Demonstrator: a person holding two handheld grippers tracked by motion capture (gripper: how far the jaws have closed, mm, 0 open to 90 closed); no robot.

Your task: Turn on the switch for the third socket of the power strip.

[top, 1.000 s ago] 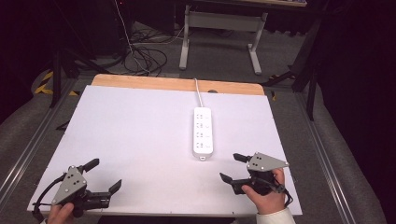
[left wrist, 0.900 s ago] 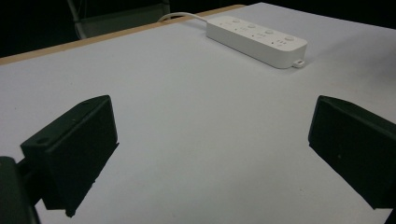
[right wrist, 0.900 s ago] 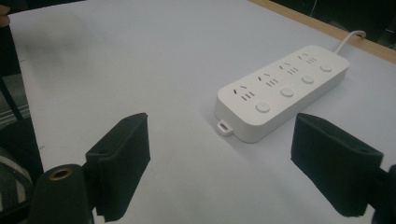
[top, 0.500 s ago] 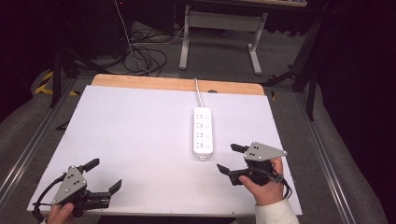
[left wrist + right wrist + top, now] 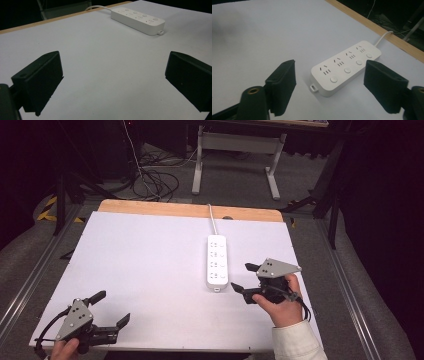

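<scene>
At the near left corner of the white table, the left gripper sat low over the surface with a hand behind it. Its jaws stood wide apart with nothing between them, and in the left gripper view the two black pads framed bare white tabletop.

Toward the middle right of the table lay a white power strip, long and narrow with rounded corners, flat on the surface and running from the far side toward the person. It carried four socket groups in a row, each with a round white button beside it, as the right gripper view showed. A small loop tab stuck out from its near end. A white cord left its far end and ran to the table's wooden far edge.

Just to the right of the strip's near end was the right gripper, held in a hand with a pale sleeve behind it. Its jaws were spread wide and empty, pointed at the strip's near end but apart from it.
</scene>
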